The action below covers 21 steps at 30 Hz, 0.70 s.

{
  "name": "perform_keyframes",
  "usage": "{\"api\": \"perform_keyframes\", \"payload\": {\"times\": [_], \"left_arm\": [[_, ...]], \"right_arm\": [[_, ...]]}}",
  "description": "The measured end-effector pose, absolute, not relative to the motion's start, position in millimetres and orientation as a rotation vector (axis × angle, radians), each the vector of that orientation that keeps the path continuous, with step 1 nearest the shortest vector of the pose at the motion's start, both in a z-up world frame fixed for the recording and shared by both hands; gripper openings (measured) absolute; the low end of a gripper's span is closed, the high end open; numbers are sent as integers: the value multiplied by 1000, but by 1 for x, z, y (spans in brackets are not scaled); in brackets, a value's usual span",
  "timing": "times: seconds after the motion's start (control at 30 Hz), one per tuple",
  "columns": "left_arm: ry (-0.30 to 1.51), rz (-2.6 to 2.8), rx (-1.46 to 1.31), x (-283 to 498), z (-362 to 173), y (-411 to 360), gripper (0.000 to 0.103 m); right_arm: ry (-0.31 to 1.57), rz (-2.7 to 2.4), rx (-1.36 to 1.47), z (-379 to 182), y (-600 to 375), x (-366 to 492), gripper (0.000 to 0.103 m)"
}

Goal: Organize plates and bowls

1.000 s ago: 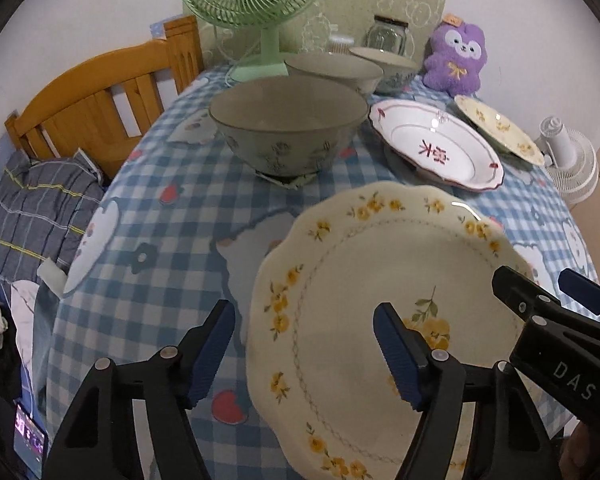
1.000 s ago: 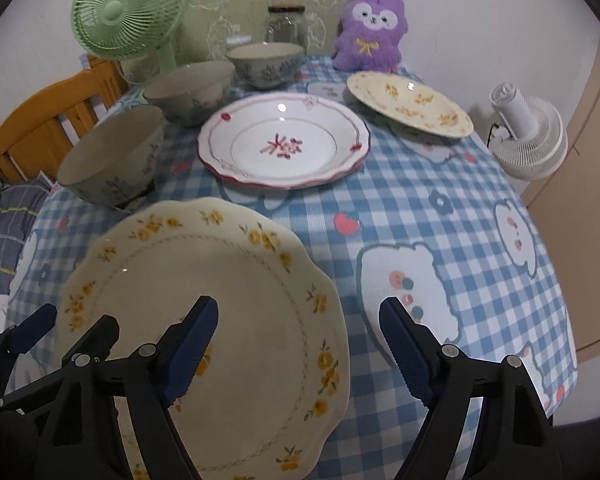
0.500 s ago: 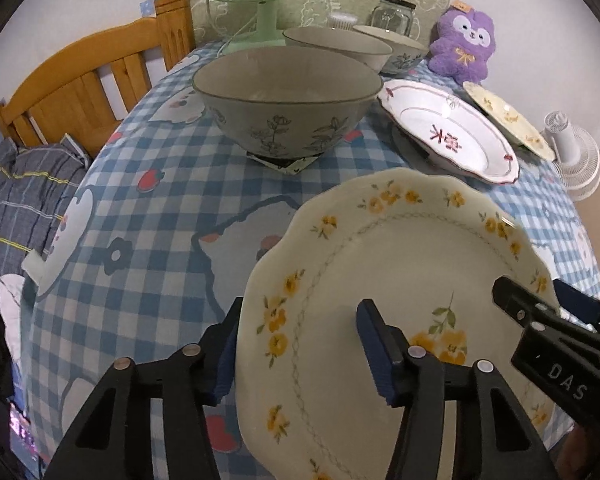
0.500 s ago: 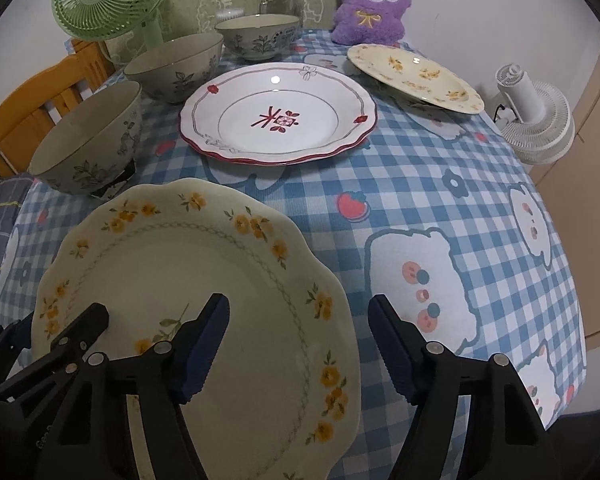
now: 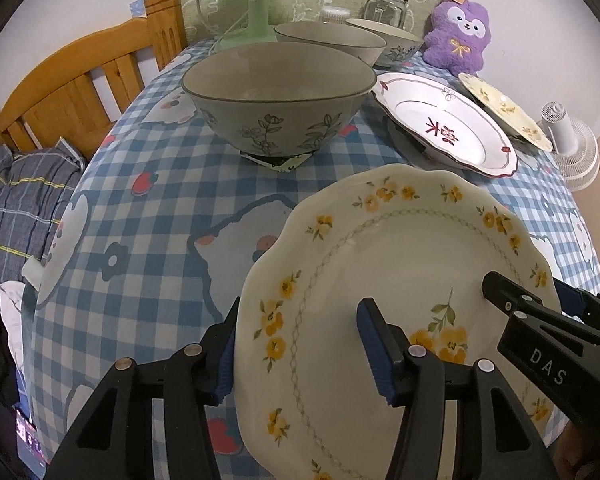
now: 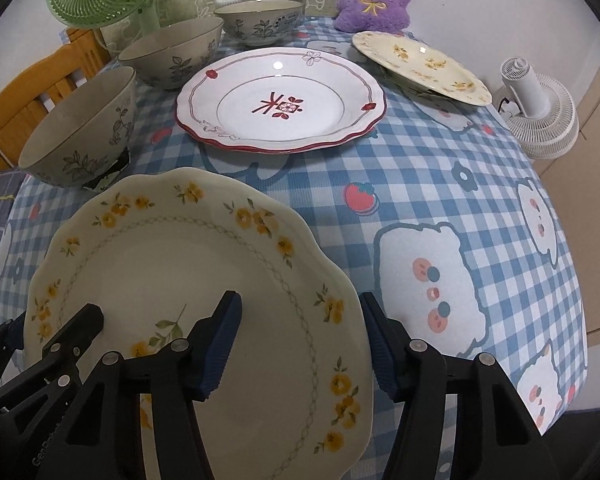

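Two tools straddle one yellow-flowered plate point(image 6: 188, 280) at the near edge of the surface point(image 6: 440, 168). The left tool point(image 5: 300, 344) has the plate's left rim between its jaws, the right tool point(image 6: 300, 340) the right rim. Both have just been closing to a middling gap. Whether the pads press yet, I cannot tell. The other plates point(image 6: 280, 100) lie straight ahead.

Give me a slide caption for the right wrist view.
Right tongs straddle the yellow-flowered plate's rim on the checked tablecloth.
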<state>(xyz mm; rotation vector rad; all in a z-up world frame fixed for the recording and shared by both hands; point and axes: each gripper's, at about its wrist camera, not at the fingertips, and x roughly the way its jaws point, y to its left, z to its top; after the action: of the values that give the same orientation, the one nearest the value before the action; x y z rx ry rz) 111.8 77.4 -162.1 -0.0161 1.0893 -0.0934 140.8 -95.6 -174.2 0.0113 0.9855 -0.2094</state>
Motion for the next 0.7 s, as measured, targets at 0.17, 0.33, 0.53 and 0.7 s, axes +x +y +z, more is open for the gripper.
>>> {"api": "perform_keyframes", "payload": {"times": [0.17,0.33,0.53,0.7], "left_arm": [[1098,-75,-2,108,-162,74,57],[1091,-71,-8,105,-162,72,57],[1111,-43,-16,103,-159,68,57],[1107,-22,-12,99,-154,57,57]], "right_arm": [[1001,-198,5,-175,-95,139,63],[1021,-183,-16,-174,-96,141,63],[1039,-162,-25,-173,-101,142,63],[1044,-153,-22,-169,-112,138,63]]}}
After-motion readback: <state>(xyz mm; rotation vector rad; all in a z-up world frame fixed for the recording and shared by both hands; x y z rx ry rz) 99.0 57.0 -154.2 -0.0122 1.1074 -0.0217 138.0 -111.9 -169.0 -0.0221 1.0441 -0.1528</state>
